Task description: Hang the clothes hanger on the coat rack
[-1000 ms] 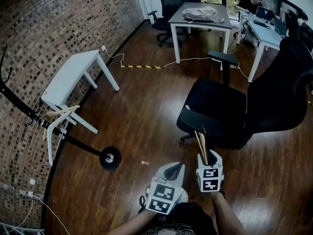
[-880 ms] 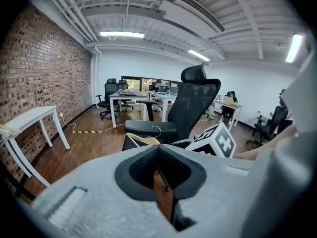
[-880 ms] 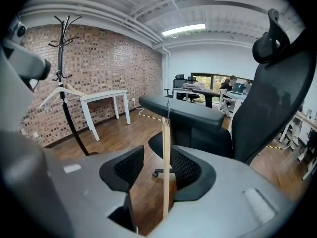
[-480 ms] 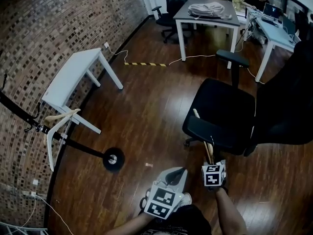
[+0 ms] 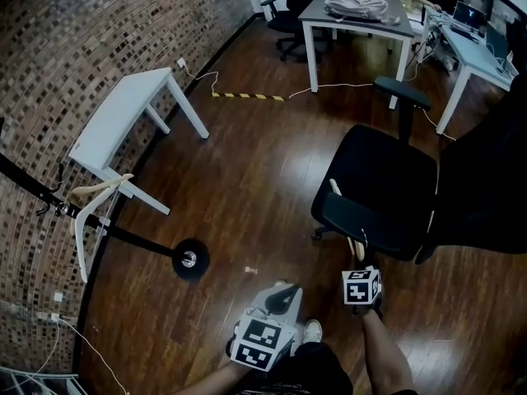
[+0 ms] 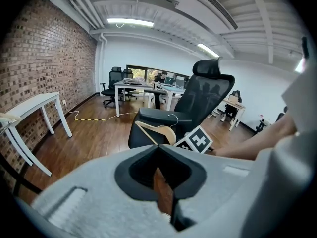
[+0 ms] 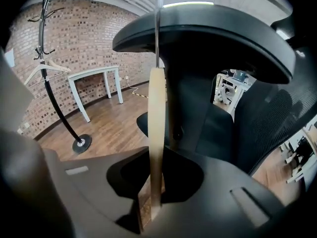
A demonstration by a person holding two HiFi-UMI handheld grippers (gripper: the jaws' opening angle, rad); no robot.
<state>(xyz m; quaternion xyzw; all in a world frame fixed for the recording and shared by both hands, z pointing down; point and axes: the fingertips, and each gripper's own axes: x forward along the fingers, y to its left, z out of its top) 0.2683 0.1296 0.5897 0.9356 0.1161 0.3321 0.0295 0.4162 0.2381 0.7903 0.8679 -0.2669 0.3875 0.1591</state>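
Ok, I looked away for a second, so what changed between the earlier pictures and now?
The right gripper came down to the wooden hanger resting on the chair seat; its jaws are closing with the hanger between them. The left gripper sank slightly. The chair seat, coat rack and the second hanger on it stayed put.
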